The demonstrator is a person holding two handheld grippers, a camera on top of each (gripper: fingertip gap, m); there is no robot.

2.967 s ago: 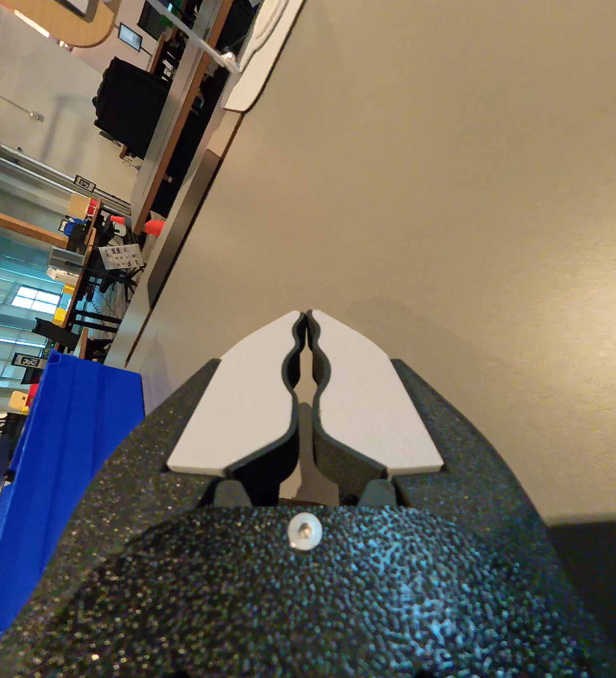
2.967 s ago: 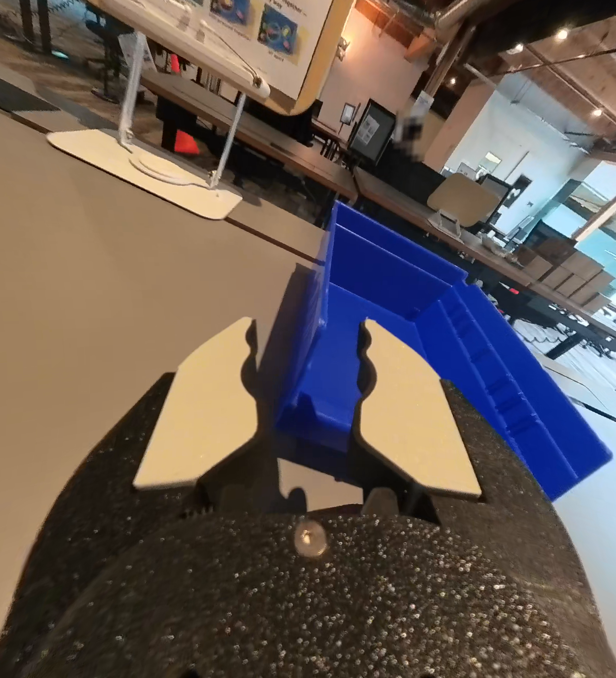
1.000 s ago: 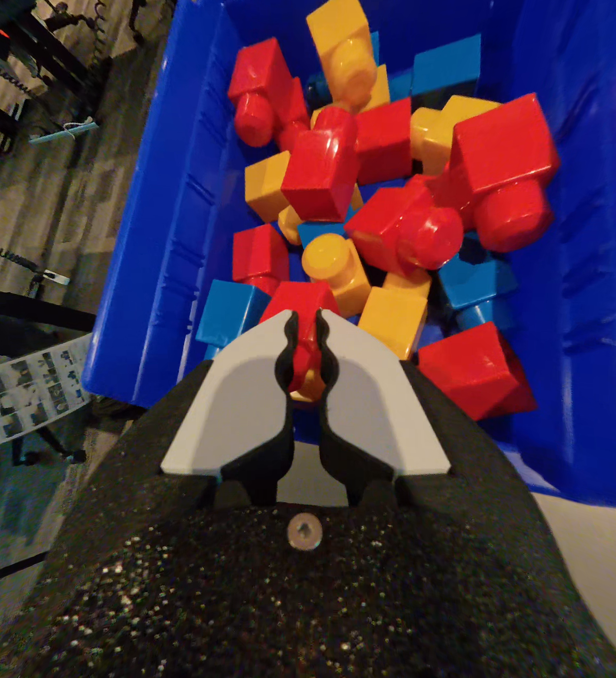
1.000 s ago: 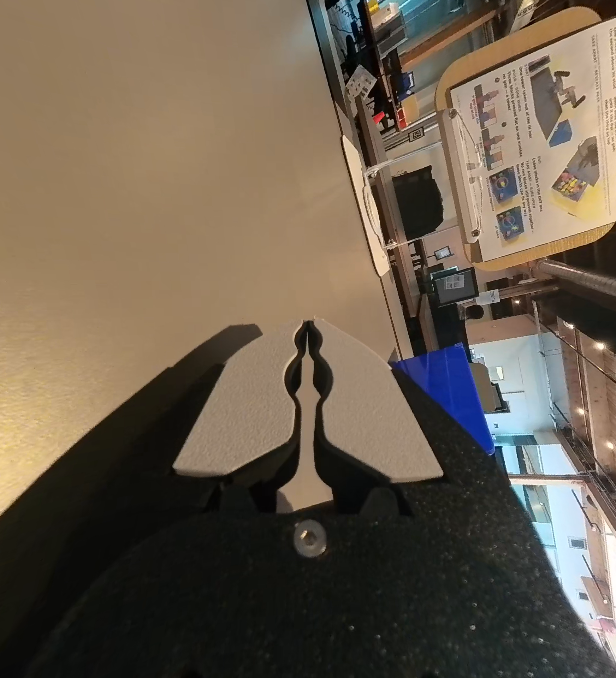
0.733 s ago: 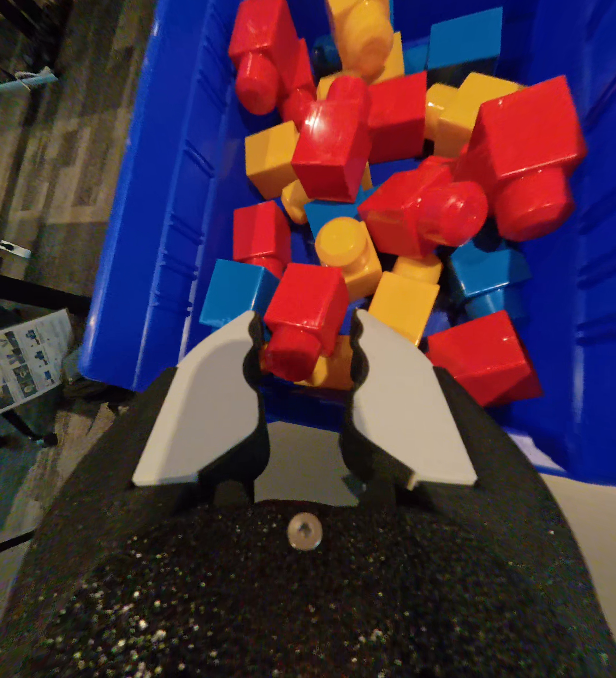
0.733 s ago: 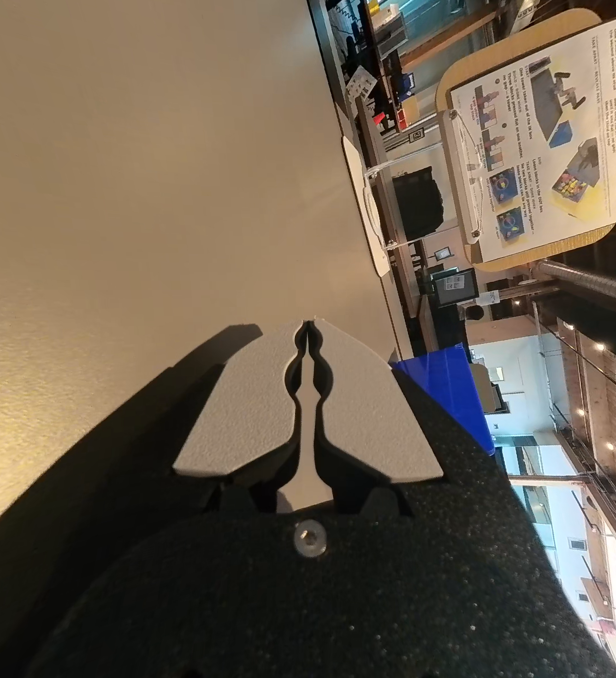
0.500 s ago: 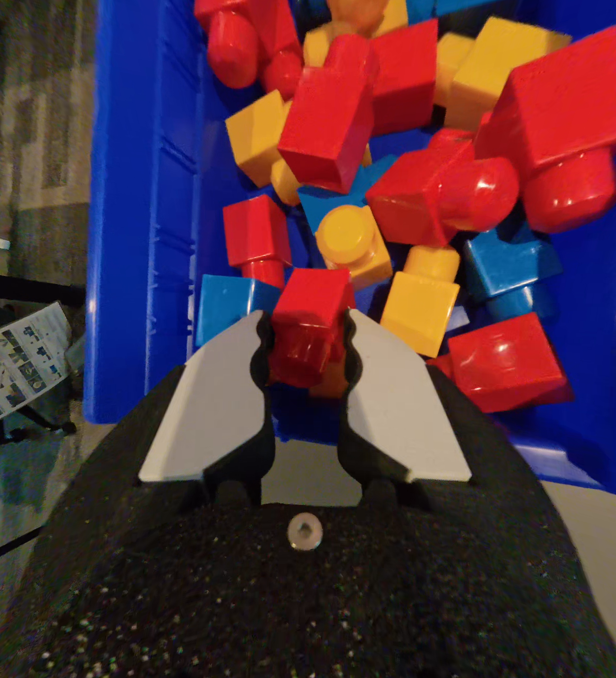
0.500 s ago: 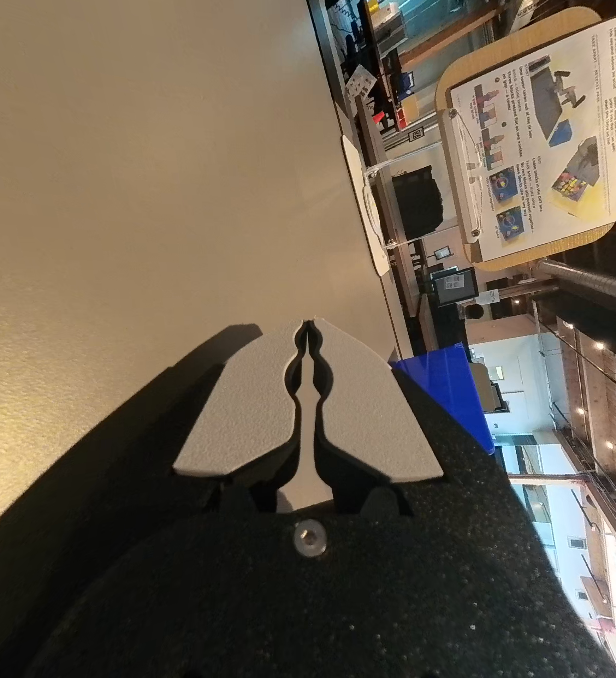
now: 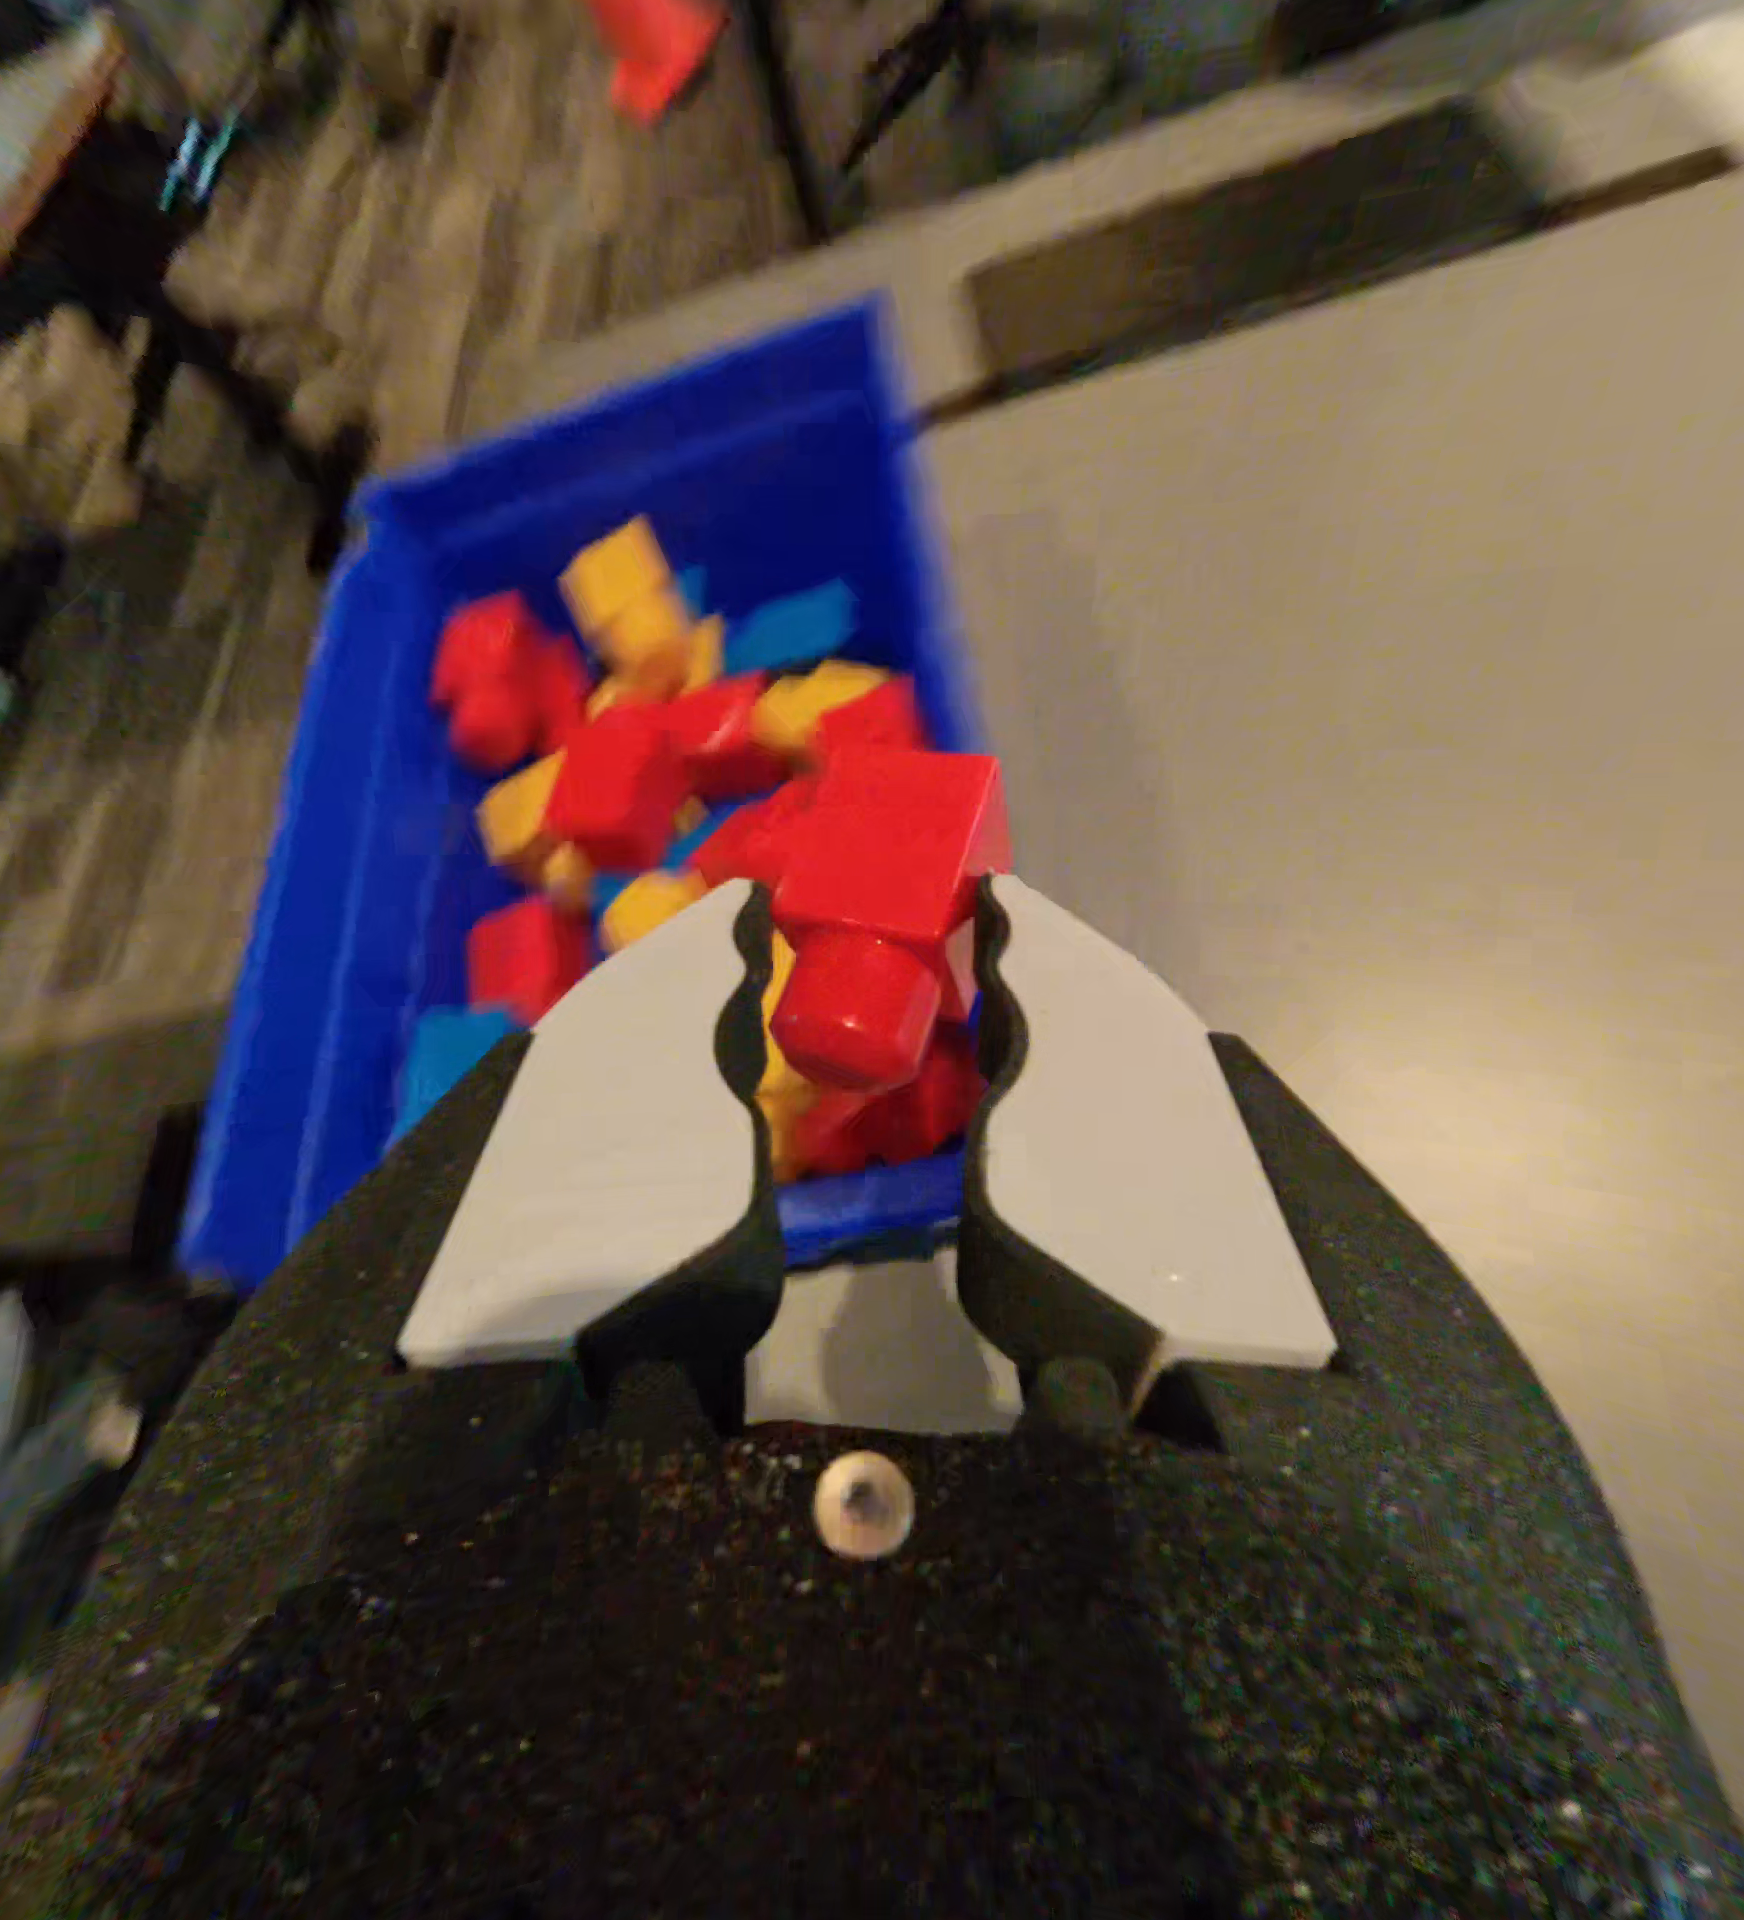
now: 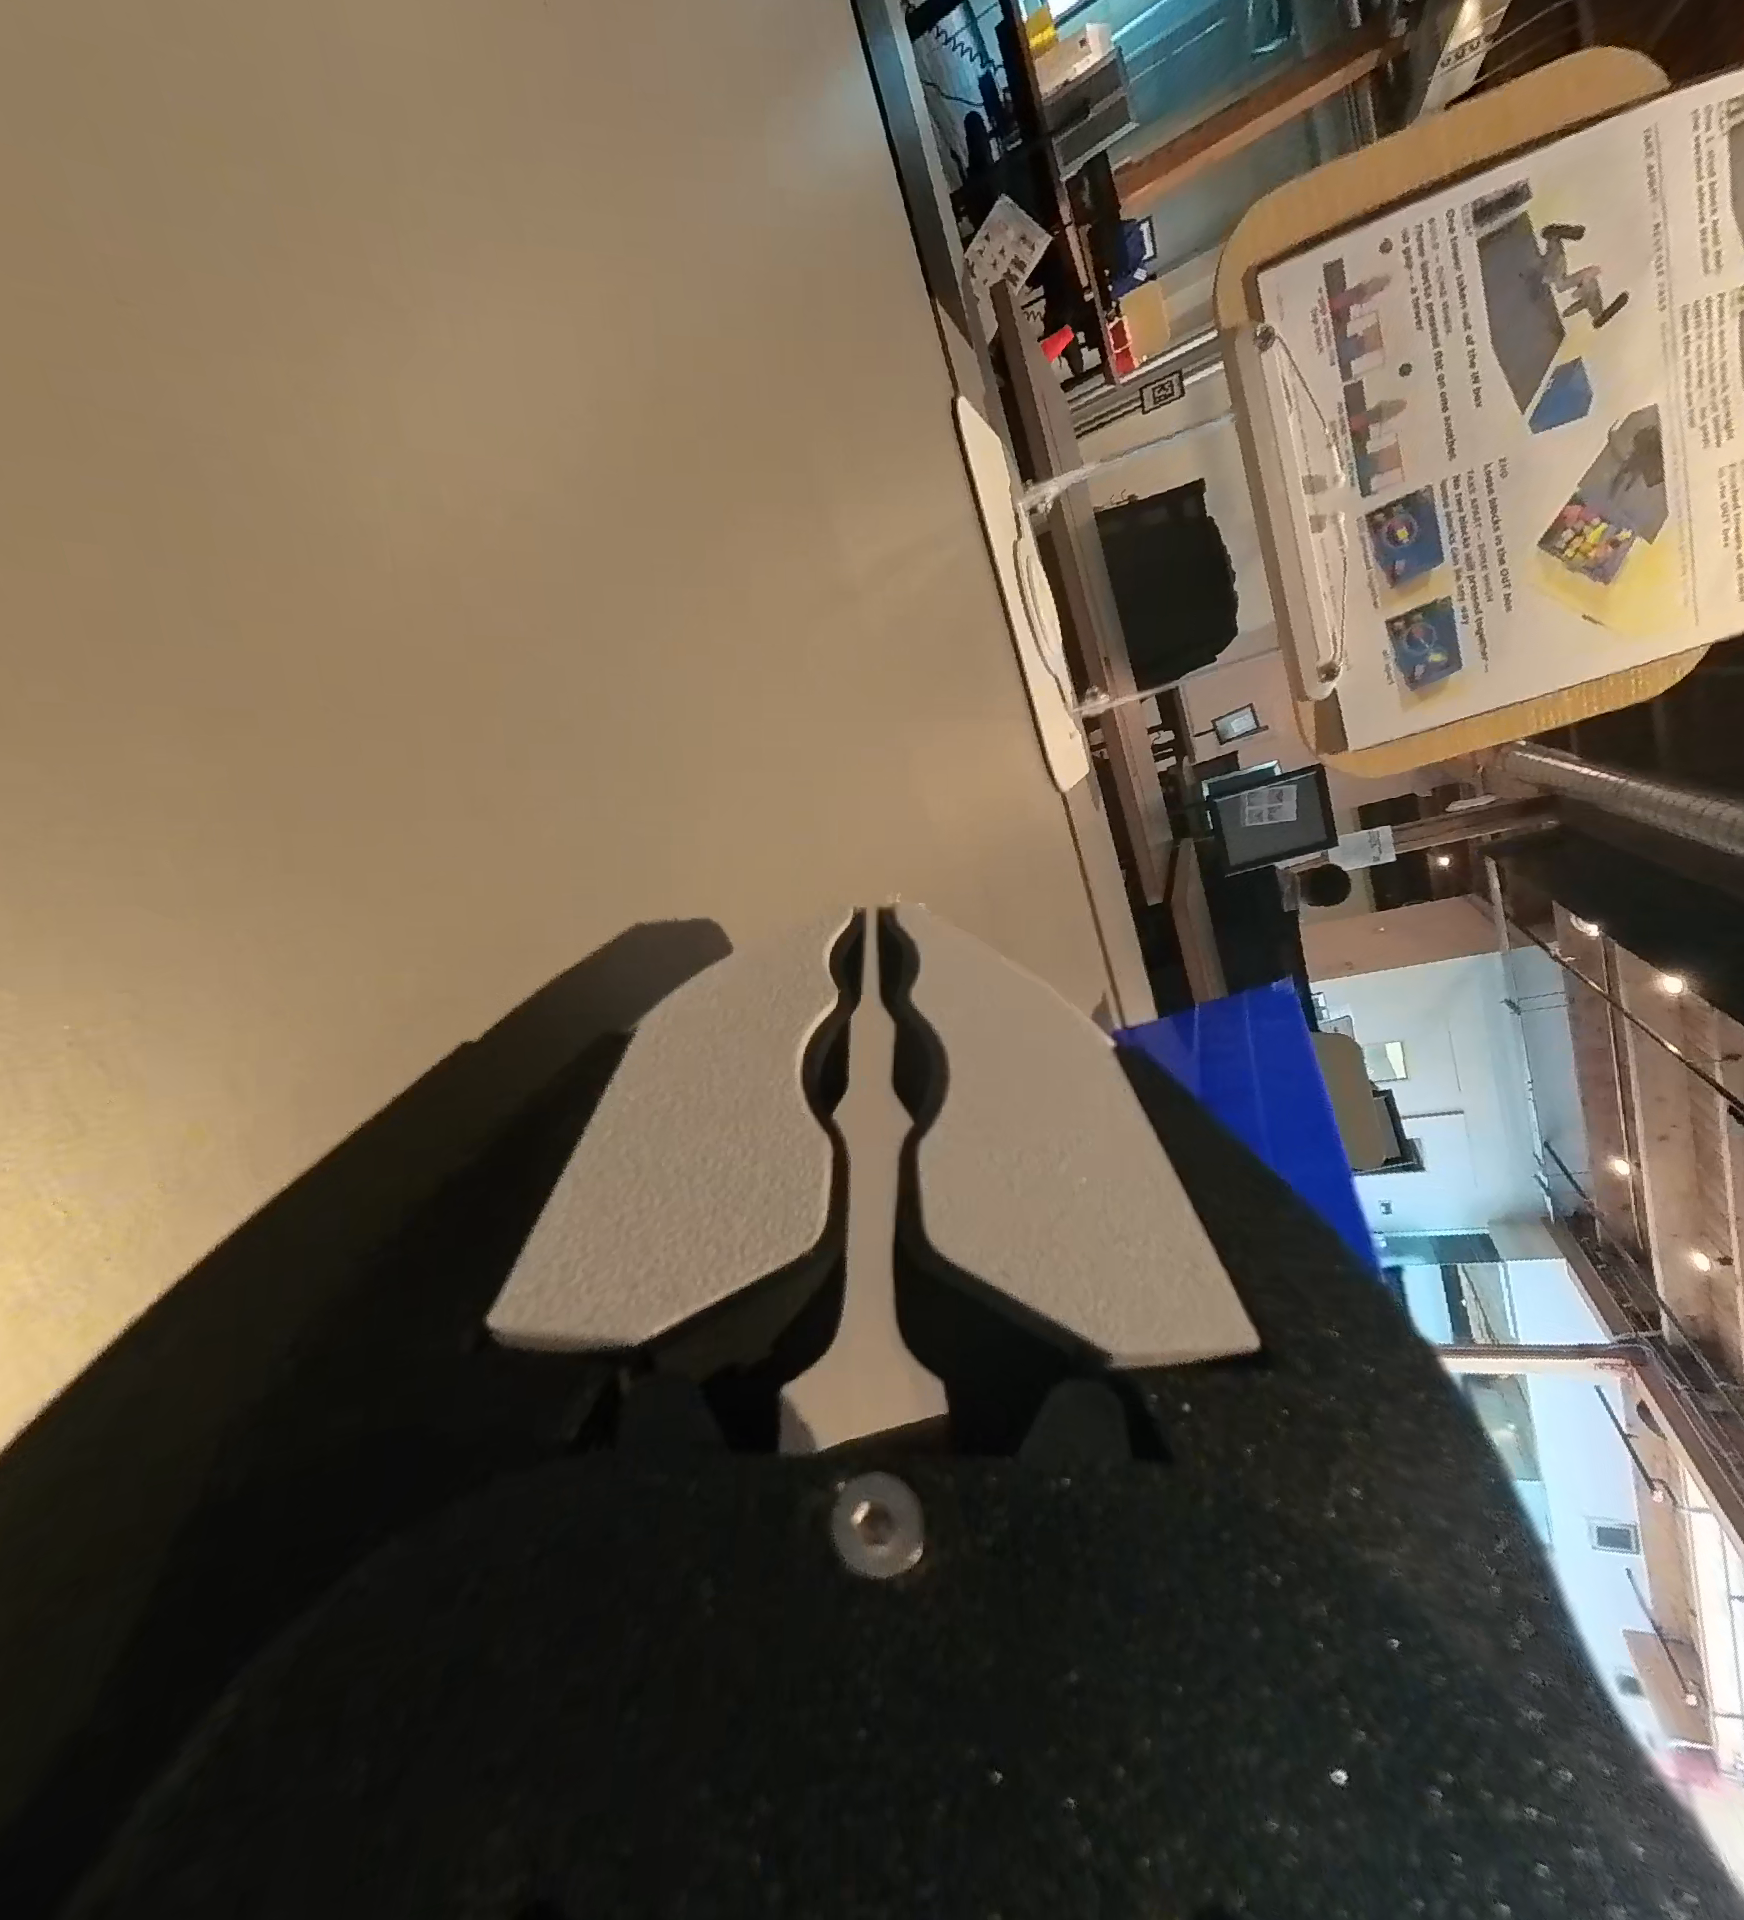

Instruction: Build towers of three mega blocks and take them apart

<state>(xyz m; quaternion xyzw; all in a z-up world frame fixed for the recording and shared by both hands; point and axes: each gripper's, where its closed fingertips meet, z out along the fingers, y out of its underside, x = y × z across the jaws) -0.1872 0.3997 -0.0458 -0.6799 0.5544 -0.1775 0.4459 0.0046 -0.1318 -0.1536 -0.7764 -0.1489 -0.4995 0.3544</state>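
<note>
In the left wrist view my left gripper [image 9: 863, 894] is shut on a red mega block [image 9: 883, 873], stud end toward the camera, and holds it high above the blue bin [image 9: 328, 883]. The bin holds several loose red, yellow and blue blocks [image 9: 619, 769]. In the right wrist view my right gripper [image 10: 868, 914] is shut and empty, lying low over the pale table [image 10: 432, 468]. Only a corner of a blue bin [image 10: 1252, 1081] shows past its right finger.
The bin sits at the table's left edge; the pale tabletop [image 9: 1419, 675] stretches to its right. The floor [image 9: 120, 727] lies to the left with a red object [image 9: 655, 52] far off. An instruction board [image 10: 1574, 395] on a clear stand rises beyond the table's far edge. The tips of one gripper are about 60 cm away from the tips of the other.
My left gripper closed on the red block in the bin and lifted it up and back, well above the bin. The right gripper has not moved.
</note>
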